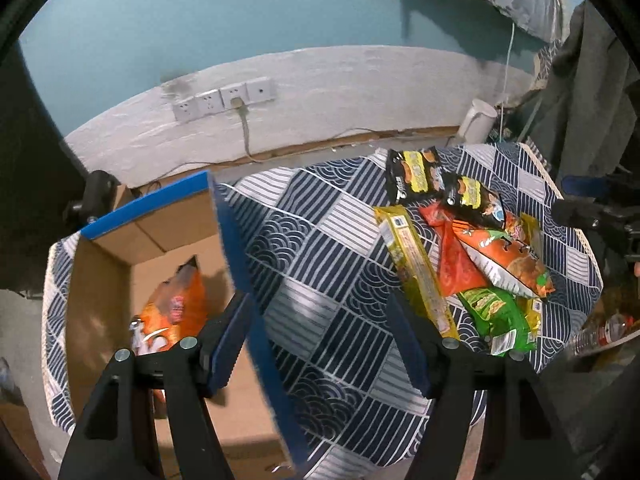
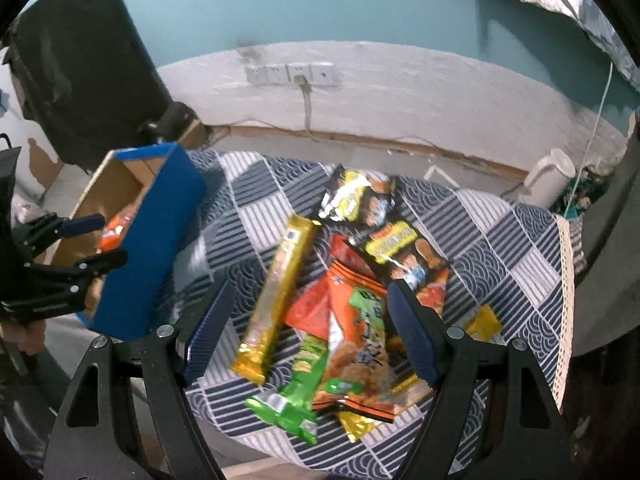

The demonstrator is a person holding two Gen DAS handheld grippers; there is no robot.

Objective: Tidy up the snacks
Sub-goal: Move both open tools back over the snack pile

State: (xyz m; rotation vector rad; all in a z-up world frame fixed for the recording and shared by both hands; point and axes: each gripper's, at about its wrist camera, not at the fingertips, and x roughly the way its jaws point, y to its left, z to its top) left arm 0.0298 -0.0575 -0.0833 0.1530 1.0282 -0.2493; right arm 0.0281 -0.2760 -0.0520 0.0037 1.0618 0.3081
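Note:
A blue-sided cardboard box [image 1: 224,216] stands on the left of the patterned table; it also shows in the right wrist view [image 2: 160,240]. An orange snack bag [image 1: 176,312] lies inside it. A pile of snacks lies on the right: a long yellow packet [image 1: 416,268] [image 2: 276,300], two black bags [image 1: 416,176] [image 2: 356,196], an orange bag [image 1: 508,260] [image 2: 356,340], a red bag [image 1: 452,268] and a green packet [image 1: 496,312] [image 2: 300,384]. My left gripper [image 1: 320,320] is open and empty, straddling the box's right wall. My right gripper [image 2: 308,308] is open and empty, above the pile.
The table wears a blue and white patterned cloth [image 1: 320,248]. Wall sockets [image 1: 224,98] with a cable sit on the far wall. A white kettle [image 1: 478,120] stands behind the table. A plastic bottle [image 1: 604,332] lies at the right. The left gripper shows in the right wrist view [image 2: 92,240].

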